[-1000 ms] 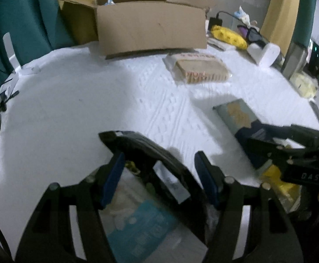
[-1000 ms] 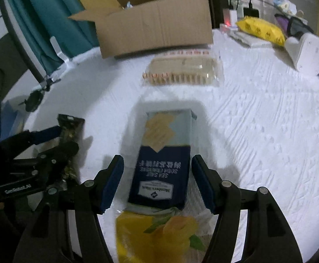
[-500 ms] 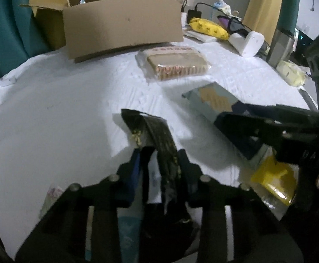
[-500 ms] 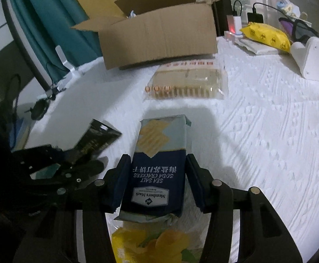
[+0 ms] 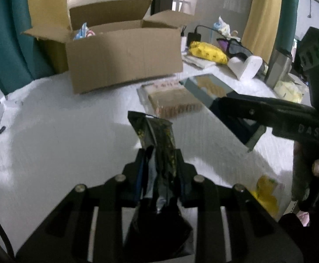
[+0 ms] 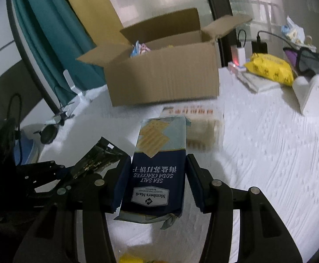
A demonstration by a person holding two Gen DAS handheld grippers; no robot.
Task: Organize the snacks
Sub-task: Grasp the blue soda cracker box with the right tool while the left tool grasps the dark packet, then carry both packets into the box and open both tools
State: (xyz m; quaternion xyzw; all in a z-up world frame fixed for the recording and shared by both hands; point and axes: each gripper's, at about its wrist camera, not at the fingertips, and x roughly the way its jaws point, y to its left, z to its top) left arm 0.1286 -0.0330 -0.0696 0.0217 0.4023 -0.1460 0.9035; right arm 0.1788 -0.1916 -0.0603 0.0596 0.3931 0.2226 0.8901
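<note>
Our left gripper (image 5: 159, 160) has just clamped the black snack pouch (image 5: 157, 135) and lifted it clear of the white table (image 5: 60, 135) — our right gripper (image 6: 157, 182) now grips the soda cracker box (image 6: 157, 164), also raised. Both look ready for the cardboard box (image 6: 163, 79) beyond.

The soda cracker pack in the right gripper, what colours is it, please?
Navy blue below, pale blue-grey above with golden crackers pictured: soda cracker pack, clearest in the right wrist view.
</note>
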